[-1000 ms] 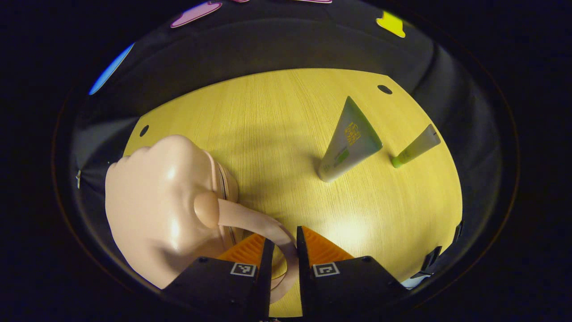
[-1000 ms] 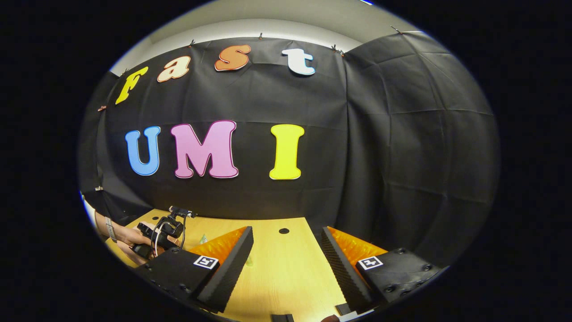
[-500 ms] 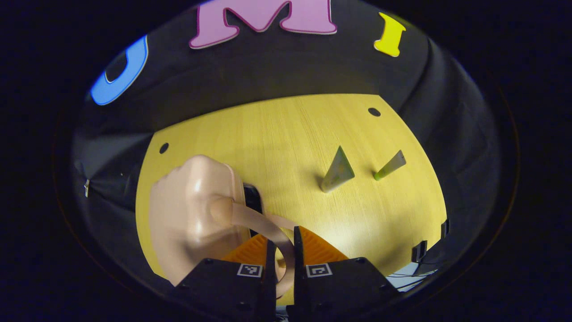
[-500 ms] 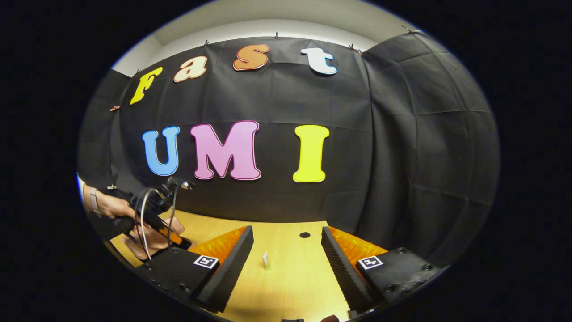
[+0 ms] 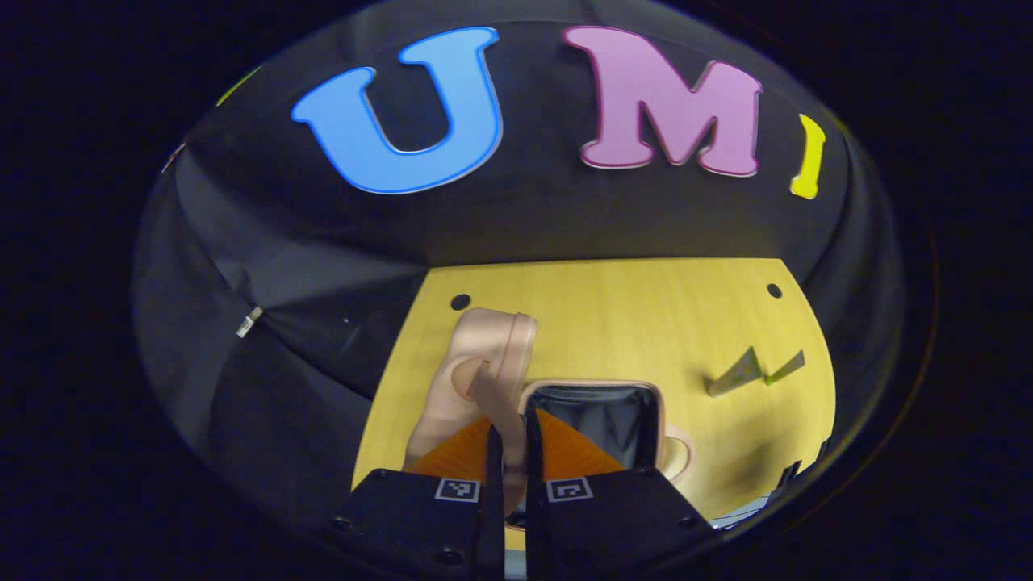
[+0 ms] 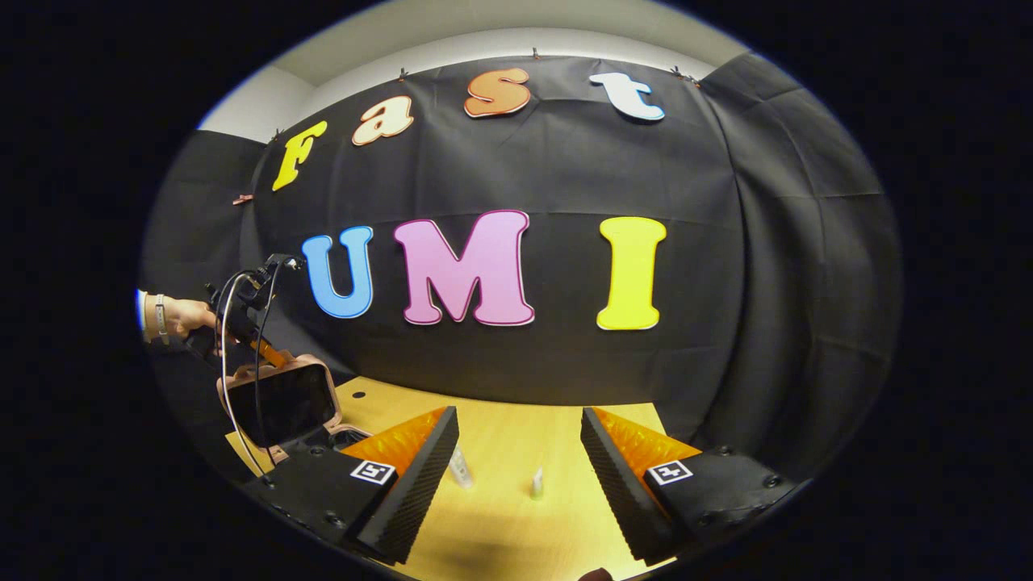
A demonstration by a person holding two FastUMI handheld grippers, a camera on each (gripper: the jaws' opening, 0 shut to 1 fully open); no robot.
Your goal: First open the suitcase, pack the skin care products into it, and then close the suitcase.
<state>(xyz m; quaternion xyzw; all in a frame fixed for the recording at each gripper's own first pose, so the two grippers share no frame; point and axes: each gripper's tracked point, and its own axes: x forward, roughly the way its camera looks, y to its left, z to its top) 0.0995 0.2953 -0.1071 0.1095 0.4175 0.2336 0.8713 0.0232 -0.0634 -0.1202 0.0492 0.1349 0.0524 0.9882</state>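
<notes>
Left claw [image 5: 508, 452] pinching lid strap [image 5: 502, 407], suitcase [image 5: 601, 415] interior dark, unclear

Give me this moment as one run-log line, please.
stage: opening | left claw: shut on lid handle | suitcase: lid raised | right claw: open, idle | tubes: on table

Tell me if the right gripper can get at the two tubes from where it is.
Probably yes: right gripper is open, and both tubes stand on bare table ahead, nothing between.

suitcase [image 5: 484, 363]: pale pink, lining black | table [image 5: 629, 315]: yellow wood grain | tubes [image 5: 738, 373]: grey-green, lime
</notes>
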